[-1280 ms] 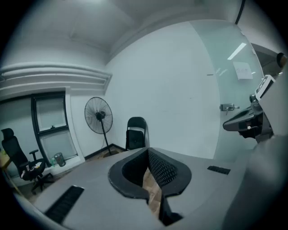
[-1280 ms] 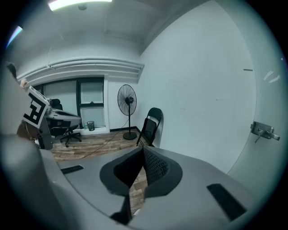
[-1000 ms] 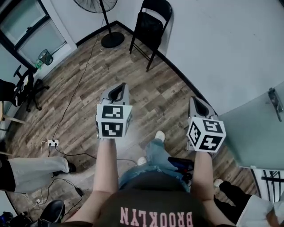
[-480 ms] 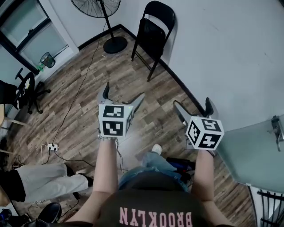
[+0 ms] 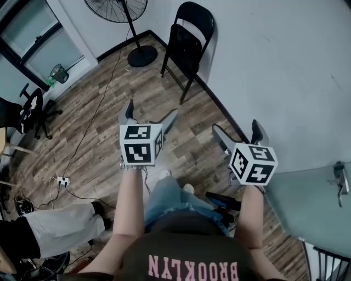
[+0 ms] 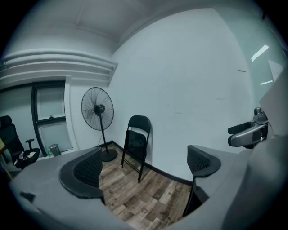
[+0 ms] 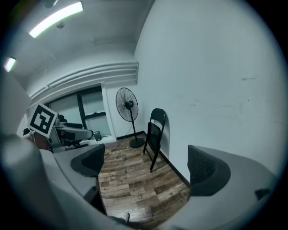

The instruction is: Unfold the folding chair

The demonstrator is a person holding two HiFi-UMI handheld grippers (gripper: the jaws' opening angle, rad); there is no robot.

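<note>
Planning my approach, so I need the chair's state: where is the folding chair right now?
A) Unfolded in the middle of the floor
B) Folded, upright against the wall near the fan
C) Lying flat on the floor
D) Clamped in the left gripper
B: the folding chair stands folded and upright against the white wall, a little way from the standing fan, with nothing touching it.

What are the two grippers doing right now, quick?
Left gripper: open, jaws have just been opening, nothing between them.
Right gripper: open, jaws have just been opening, nothing between them.
</note>
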